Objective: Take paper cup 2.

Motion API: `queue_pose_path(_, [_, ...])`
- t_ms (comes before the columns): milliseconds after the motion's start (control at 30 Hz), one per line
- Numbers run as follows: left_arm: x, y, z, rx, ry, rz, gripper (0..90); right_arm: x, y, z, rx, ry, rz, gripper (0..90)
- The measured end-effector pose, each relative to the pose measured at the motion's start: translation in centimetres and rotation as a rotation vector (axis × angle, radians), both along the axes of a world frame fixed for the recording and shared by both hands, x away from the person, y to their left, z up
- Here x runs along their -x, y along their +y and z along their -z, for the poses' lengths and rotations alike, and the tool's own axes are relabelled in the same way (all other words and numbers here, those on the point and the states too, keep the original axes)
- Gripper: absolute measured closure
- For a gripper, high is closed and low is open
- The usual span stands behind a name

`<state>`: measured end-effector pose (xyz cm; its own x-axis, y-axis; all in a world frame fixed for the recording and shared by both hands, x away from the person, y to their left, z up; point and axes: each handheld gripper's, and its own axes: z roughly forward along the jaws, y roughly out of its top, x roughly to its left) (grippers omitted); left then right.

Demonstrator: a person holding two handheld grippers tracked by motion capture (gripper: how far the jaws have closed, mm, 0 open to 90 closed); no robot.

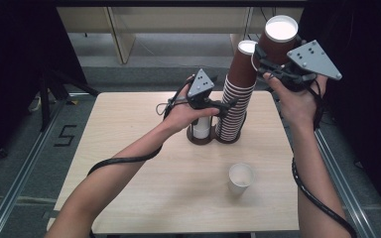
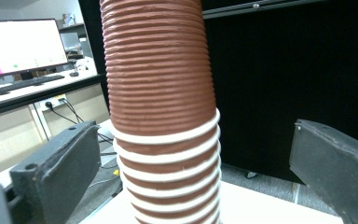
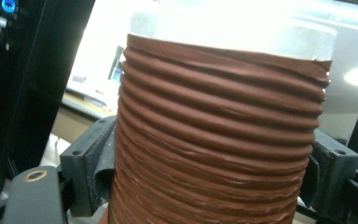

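Right gripper [image 1: 273, 67] had its jaws clamped on a brown cup [image 1: 278, 37], upright, mouth up, while the left gripper [image 1: 225, 105] jaws sat spread around the tall cup stack [image 1: 238, 94].

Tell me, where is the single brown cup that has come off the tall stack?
In the high view the brown cup is up in the air at the far right, clamped in the right tongs, just right of the top of the tall stack.
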<state>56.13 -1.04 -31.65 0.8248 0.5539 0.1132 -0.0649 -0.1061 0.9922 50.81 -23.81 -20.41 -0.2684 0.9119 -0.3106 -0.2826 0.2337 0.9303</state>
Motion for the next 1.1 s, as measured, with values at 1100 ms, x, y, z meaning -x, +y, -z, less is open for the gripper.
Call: queue_pose_path(1100, [7.1,7.7,3.8,-0.022,0.019,0.068,2.0,4.0,3.7,12.2,0.615,0.043,0.015,19.3])
